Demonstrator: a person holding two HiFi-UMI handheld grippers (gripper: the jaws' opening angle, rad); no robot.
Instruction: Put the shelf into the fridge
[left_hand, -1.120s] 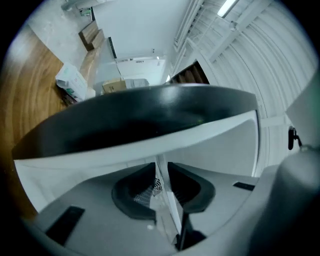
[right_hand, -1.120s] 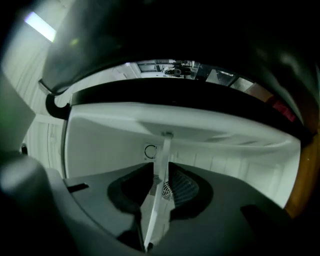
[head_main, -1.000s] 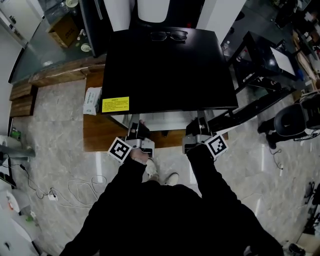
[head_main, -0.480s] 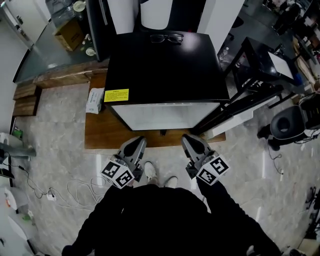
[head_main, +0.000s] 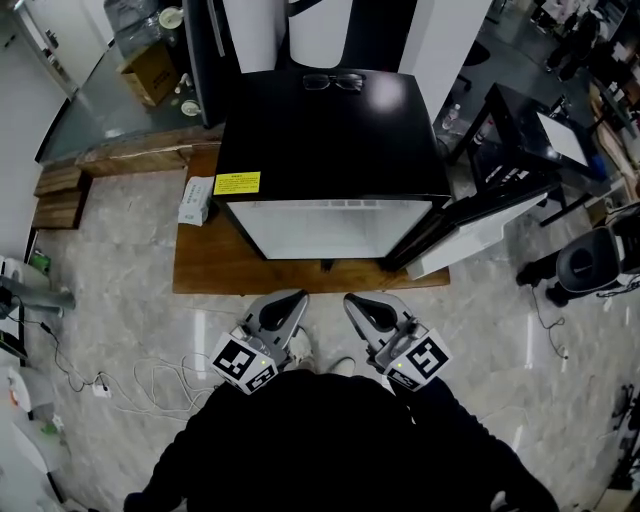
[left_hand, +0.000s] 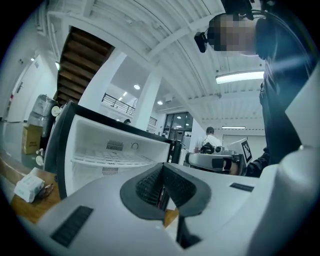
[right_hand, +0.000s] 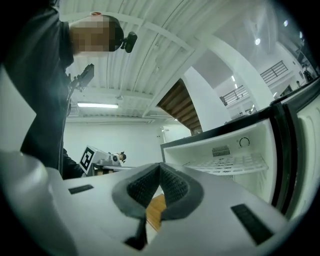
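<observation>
A small black fridge (head_main: 330, 130) stands on a wooden platform, its door (head_main: 470, 225) swung open to the right. Its white inside (head_main: 330, 228) faces me. A white wire shelf (left_hand: 107, 159) lies level inside the fridge; the right gripper view shows that shelf (right_hand: 227, 164) too. My left gripper (head_main: 290, 300) and right gripper (head_main: 355, 303) hover side by side close to my body, apart from the fridge. Both have just been closing and are shut, with nothing between the jaws. The left gripper (left_hand: 162, 187) and the right gripper (right_hand: 159, 185) show their pads pressed together.
Glasses (head_main: 333, 82) lie on the fridge top. A white packet (head_main: 195, 200) rests on the wooden platform (head_main: 200, 270). A black table (head_main: 530, 140) and a chair (head_main: 590, 265) stand at the right. Cables (head_main: 150, 380) trail on the floor at the left.
Both grippers have drawn back from the fridge's open front toward my body, rolled over and closed. The fridge's white inside now shows in the head view.
</observation>
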